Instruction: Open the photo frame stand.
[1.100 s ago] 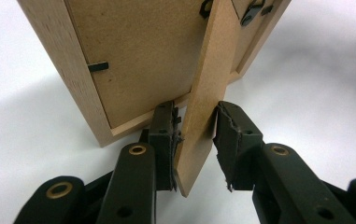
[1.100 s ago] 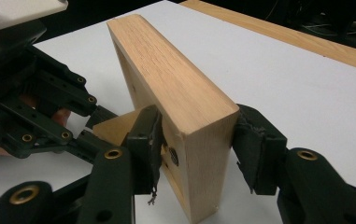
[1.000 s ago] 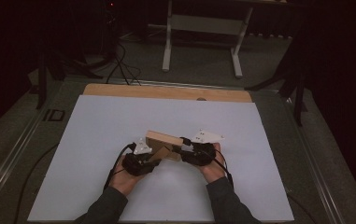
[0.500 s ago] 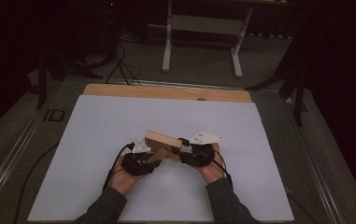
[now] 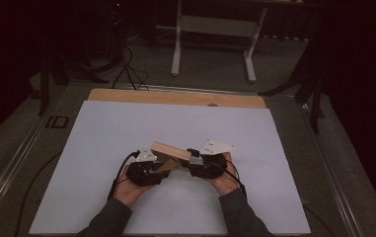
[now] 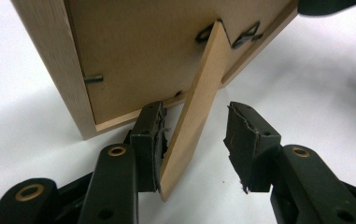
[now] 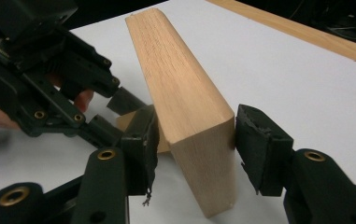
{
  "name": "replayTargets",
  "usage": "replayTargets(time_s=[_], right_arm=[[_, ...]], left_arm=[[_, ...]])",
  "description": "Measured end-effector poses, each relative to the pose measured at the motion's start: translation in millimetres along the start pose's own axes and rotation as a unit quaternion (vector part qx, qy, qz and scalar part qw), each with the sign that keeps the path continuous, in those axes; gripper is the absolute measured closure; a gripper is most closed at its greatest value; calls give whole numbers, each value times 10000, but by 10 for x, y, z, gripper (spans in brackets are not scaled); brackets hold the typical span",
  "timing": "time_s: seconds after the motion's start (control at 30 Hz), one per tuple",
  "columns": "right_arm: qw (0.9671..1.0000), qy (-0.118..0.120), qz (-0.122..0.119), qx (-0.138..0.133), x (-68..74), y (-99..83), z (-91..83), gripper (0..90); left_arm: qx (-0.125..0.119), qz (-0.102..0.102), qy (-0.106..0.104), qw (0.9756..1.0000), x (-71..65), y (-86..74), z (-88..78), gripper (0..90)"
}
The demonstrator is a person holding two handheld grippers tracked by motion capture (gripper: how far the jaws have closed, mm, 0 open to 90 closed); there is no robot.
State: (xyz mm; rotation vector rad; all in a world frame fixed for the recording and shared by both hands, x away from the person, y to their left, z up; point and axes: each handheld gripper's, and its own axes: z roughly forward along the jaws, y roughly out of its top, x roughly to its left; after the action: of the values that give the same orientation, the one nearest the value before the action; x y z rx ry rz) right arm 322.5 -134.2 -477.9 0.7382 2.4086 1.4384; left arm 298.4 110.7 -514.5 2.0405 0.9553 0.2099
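A light wooden picture frame stands tilted on the white sheet between my hands, propped on its thin back leg. The frame's brown back board faces my left gripper, which is open. That gripper's jaws have just been opening around the leg, which leans on the left pad and is clear of the right pad. My right gripper straddles the frame's end and its jaws have just been opening too, with a gap at the left pad. In the high view, my left gripper and right gripper flank the frame.
The white sheet covers a table with a wooden strip along its far edge. Beyond it, on the dark floor, stand white stand legs and cables. My left gripper is close to the frame in the right gripper view.
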Motion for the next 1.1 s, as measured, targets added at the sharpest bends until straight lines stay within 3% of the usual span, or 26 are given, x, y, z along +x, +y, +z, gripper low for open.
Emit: replayTargets(time_s=[0.33, 1.1], right_arm=[[9997, 169, -131, 122, 35, -3, 1, 446], [9993, 114, -262, 223, 65, 26, -46, 333]], left_arm=[[-29, 28, -94, 9999, -11, 9, -42, 575], [-106, -3, -58, 9999, 24, 11, -130, 574]])
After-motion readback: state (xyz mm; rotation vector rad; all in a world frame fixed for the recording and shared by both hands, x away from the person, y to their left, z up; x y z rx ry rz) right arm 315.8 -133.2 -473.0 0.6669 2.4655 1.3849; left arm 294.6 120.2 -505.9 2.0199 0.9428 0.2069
